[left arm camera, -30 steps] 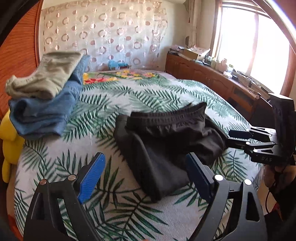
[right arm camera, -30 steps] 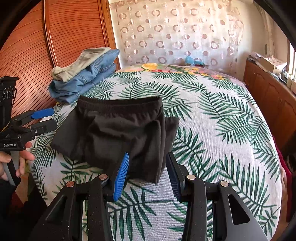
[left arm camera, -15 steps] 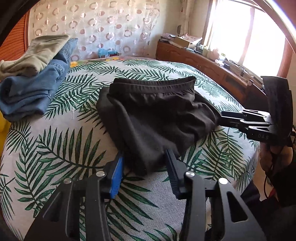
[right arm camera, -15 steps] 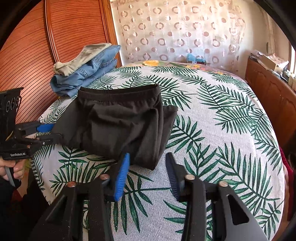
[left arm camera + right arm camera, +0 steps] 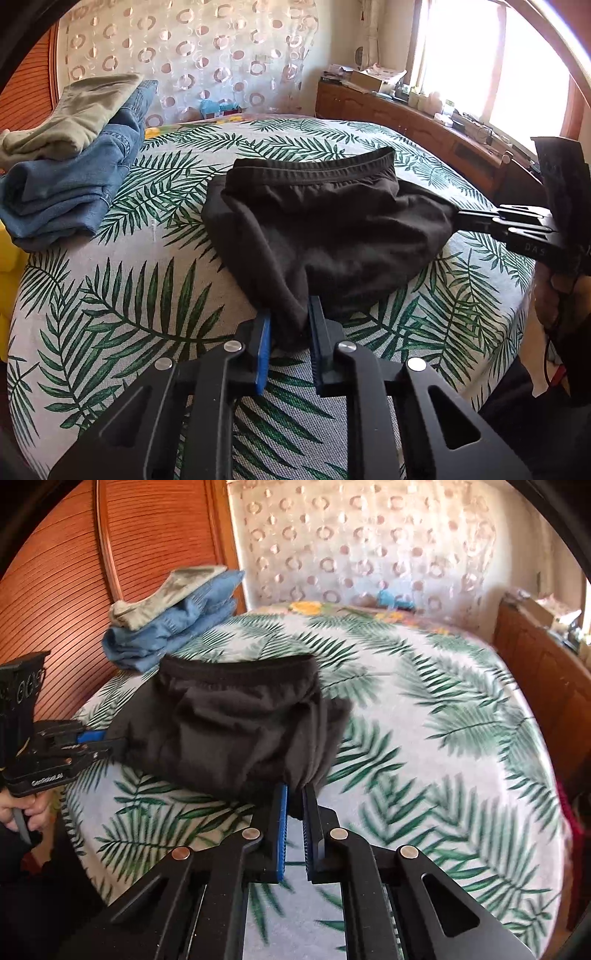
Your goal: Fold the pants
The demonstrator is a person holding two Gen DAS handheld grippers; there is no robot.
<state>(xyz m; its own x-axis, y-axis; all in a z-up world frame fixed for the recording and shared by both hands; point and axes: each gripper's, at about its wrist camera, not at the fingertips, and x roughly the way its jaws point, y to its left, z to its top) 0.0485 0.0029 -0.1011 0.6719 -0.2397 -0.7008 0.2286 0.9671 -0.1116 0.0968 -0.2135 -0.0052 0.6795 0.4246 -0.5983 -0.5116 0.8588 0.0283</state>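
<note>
Black pants (image 5: 325, 229) lie folded and bunched on the palm-leaf bed cover (image 5: 129, 295), waistband on the far side. My left gripper (image 5: 290, 328) has its jaws closing, and the blue pads pinch the pants' near left corner. In the right wrist view the pants (image 5: 236, 731) rise toward my right gripper (image 5: 293, 797), whose jaws are closing with the near right corner of the cloth squeezed between them. Each gripper also shows in the other's view: the right gripper (image 5: 458, 218) at the cloth's right edge, the left gripper (image 5: 110, 738) at its left edge.
A stack of folded blue jeans (image 5: 74, 184) with an olive garment (image 5: 74, 122) on top sits at the bed's far left. A wooden sideboard (image 5: 424, 125) runs along the right under the window. A slatted wooden panel (image 5: 74, 590) stands behind the stack.
Both grippers went from wide open to closed on the pants' near corners. The left one came forward to the cloth. The pants' near edge now looks drawn up and bunched.
</note>
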